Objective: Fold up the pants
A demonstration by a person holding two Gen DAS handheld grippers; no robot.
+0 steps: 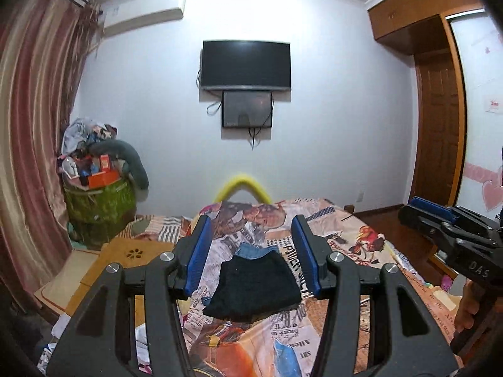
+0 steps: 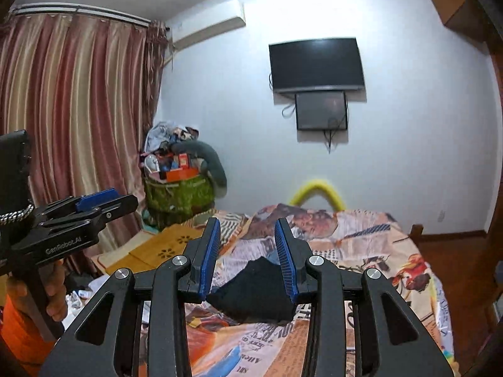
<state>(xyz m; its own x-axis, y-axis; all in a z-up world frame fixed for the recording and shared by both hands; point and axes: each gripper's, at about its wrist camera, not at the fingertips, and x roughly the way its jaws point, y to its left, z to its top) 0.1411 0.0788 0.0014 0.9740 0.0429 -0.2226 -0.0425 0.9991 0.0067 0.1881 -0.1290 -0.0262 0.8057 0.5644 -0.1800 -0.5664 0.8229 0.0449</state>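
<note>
Folded pants point(image 1: 254, 286) lie mid-bed point(image 1: 361, 251), edges clear; left tool point(image 1: 251, 223) and right tool point(image 2: 246, 224) gape, unloaded.

Folded pants point(image 2: 254, 295) btwn spread jaws

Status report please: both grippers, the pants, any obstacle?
Left gripper open, empty. Right gripper open, empty. Dark pants folded on bed, untouched. Nothing in the way.
</note>
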